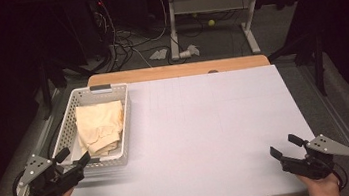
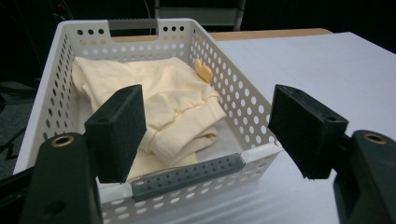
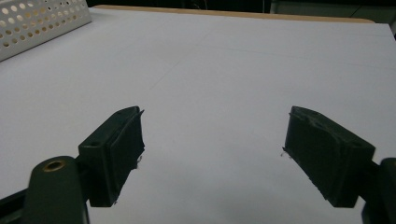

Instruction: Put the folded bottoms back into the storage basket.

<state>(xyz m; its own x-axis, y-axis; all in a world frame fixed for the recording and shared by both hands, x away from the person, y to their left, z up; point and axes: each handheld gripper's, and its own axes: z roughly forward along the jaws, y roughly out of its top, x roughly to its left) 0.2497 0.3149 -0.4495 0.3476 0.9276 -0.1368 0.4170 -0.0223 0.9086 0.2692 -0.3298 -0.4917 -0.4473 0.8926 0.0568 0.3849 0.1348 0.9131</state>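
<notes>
White sheeting is covering one table [image 1: 206, 124]. I'm holding two grippers: left gripper [image 1: 72, 158] gaping wide and empty by the near end of one basket [image 1: 127, 129] at left, carrying one cream garment [image 1: 98, 127]; right gripper [image 1: 284, 147] also gaping, empty, near-right.

Spread jaws over white table [image 3: 224, 84]

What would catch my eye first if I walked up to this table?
Likely the white perforated basket at the table's left, with a crumpled pale yellow garment inside. The left gripper hovers open at the basket's near end, and the right gripper waits open over the bare white tabletop.
</notes>
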